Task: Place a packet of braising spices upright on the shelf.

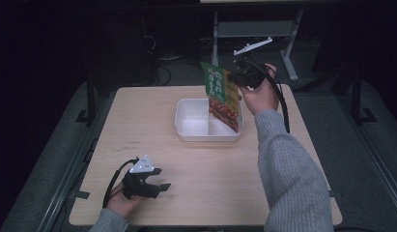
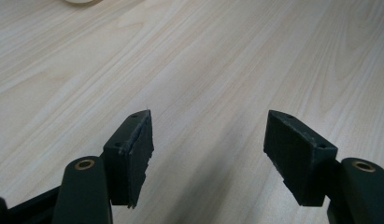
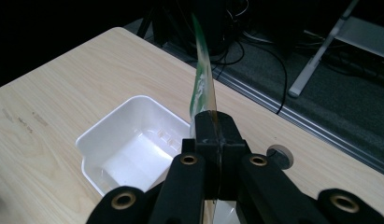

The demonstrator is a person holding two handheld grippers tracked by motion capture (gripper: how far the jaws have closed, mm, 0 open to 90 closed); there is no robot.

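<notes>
sleeves point(image 1: 288, 169): grey knit | grippers point(image 1: 155, 187): black, brass-ringed screws point(image 3: 188, 160) | top plates point(image 1: 142, 165): grey, three-cornered | cables point(image 1: 282, 99): black

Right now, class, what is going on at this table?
A person works with a claw in each hand. The right claw is shut on a green and red food packet, holding it upright over the white plastic tub on the wooden table. The left claw rests open near the table's front edge, holding nothing.

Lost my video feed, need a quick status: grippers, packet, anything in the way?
Right gripper shut on food packet, held above white tub. Left gripper open, empty, low over table. Nothing in the way.
</notes>
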